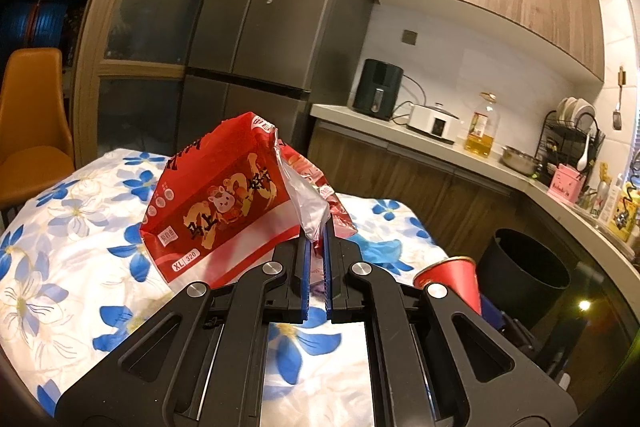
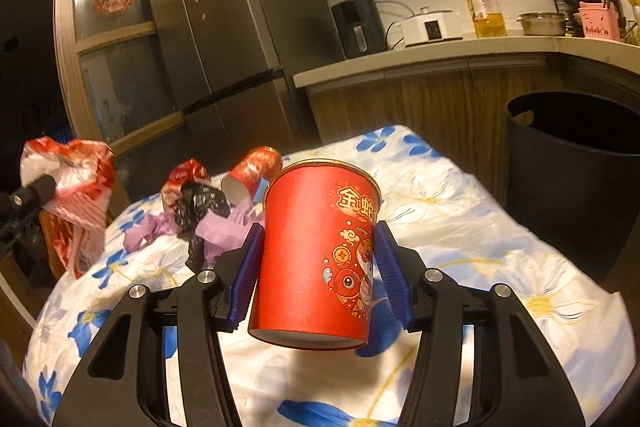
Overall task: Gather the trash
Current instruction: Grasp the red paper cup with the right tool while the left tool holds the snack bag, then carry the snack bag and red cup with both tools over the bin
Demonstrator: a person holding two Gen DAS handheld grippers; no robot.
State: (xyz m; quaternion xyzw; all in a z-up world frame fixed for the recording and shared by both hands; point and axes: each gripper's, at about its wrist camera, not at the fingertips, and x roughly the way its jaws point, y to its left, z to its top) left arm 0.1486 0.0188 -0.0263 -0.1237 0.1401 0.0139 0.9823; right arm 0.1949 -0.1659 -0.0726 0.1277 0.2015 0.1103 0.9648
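Black bin (image 2: 576, 163) waits at my two o'clock. My right gripper (image 2: 316, 267) pinches the red cup (image 2: 316, 247) off the table (image 2: 500, 227); I'd keep it upright. Left gripper (image 1: 316, 239), pressed together, holds the red bag (image 1: 224, 203).

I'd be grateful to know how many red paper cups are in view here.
2: one red paper cup is gripped in the right gripper; the other cup lies on its side beside the crumpled trash. More may be hidden.

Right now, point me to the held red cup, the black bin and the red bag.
red cup (image 2: 316, 251): right wrist view, middle of its side wall.
black bin (image 2: 572, 163): right wrist view, front wall below the rim.
red bag (image 1: 216, 203): left wrist view, printed front panel.
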